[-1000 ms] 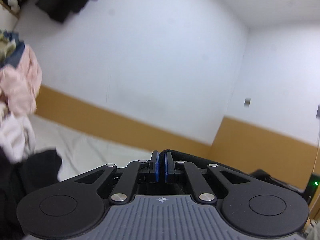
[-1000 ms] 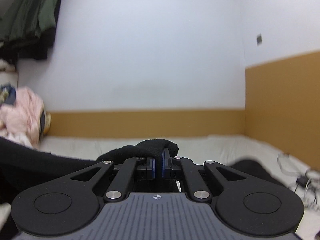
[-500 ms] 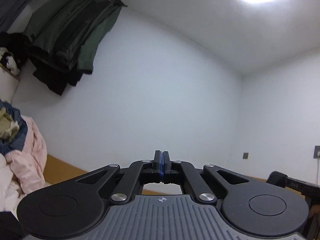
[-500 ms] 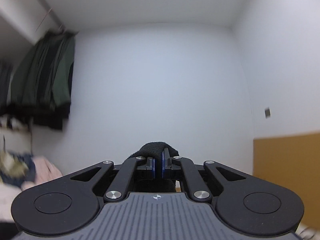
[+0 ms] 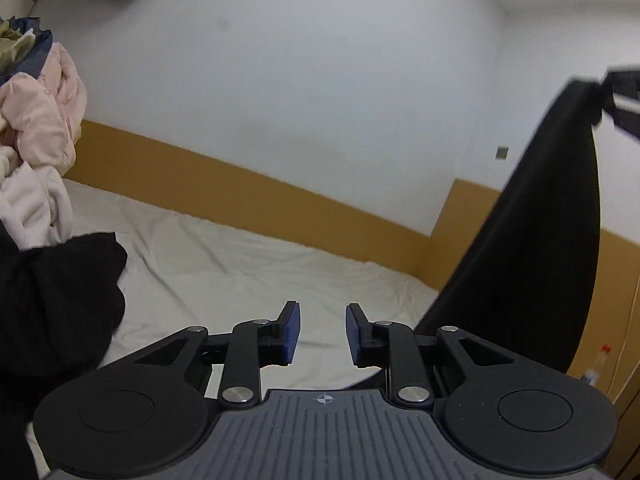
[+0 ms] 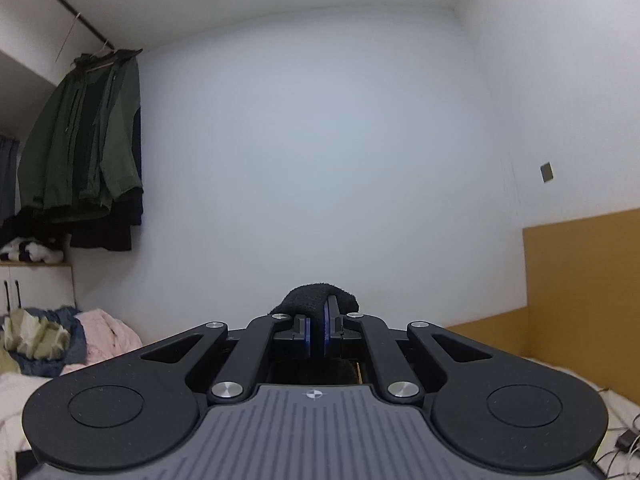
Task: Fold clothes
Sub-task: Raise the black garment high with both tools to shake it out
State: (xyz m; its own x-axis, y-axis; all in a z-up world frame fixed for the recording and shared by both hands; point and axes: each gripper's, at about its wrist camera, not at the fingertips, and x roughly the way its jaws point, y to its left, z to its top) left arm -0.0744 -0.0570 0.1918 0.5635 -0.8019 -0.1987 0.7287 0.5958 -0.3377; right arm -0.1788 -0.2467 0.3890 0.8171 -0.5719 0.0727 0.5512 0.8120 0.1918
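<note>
At the far left of the left wrist view, a heap of pink clothes point(image 5: 38, 120) lies on the bed point(image 5: 240, 264), and below it sits a crumpled black garment point(image 5: 60, 300). Toward the lower middle, the left gripper point(image 5: 322, 332) shows its jaws spread and opening, with nothing between the blue pads, only the white sheet behind them. A second ago these jaws were pressed together, so this gripper has let go of its grip. On the right side of the same view, a long black cloth point(image 5: 532, 260) hangs down from the right gripper point(image 5: 600, 96) in the upper right corner.

In the right wrist view, green jackets point(image 6: 84, 136) hang at the upper left. At the lower middle, the jaws are pinching a fold of the black cloth, which bulges above the pads, as it did before. I judge that the cloth now hangs from one hand only, so the left gripper probably needs a new hold lower down before folding.
</note>
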